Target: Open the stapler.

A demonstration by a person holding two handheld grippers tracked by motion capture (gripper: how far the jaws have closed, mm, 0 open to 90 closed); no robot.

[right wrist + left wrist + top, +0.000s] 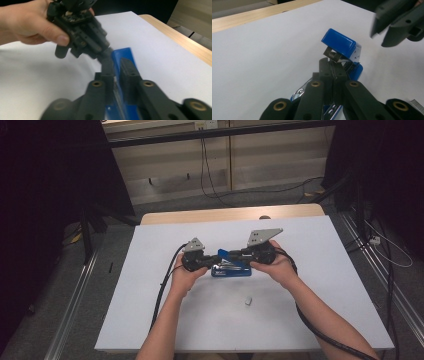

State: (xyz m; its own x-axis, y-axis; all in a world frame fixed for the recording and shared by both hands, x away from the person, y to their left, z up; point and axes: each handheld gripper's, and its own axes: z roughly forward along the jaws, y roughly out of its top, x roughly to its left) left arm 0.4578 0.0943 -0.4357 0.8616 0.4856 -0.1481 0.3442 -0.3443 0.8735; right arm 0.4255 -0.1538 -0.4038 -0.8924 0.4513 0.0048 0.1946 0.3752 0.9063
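Observation:
A blue stapler (231, 269) lies in the middle of the white table sheet, its blue lid (339, 43) swung up and open. My left gripper (333, 66) is shut on the thin metal rail of the stapler under the raised lid. In the high view it (216, 260) comes in from the left. My right gripper (235, 255) comes in from the right, over the stapler. In the left gripper view it (378, 35) hangs blurred, a little apart from the lid. Its jaws (117, 67) stand close together, with the blue stapler (122, 57) showing through the narrow gap.
A small strip of staples (248, 301) lies on the white sheet (150, 310) nearer the person. A wooden table edge (200, 215) runs along the far side. A black cable (162, 290) trails from each gripper toward the person. Dark stands and rails flank the table.

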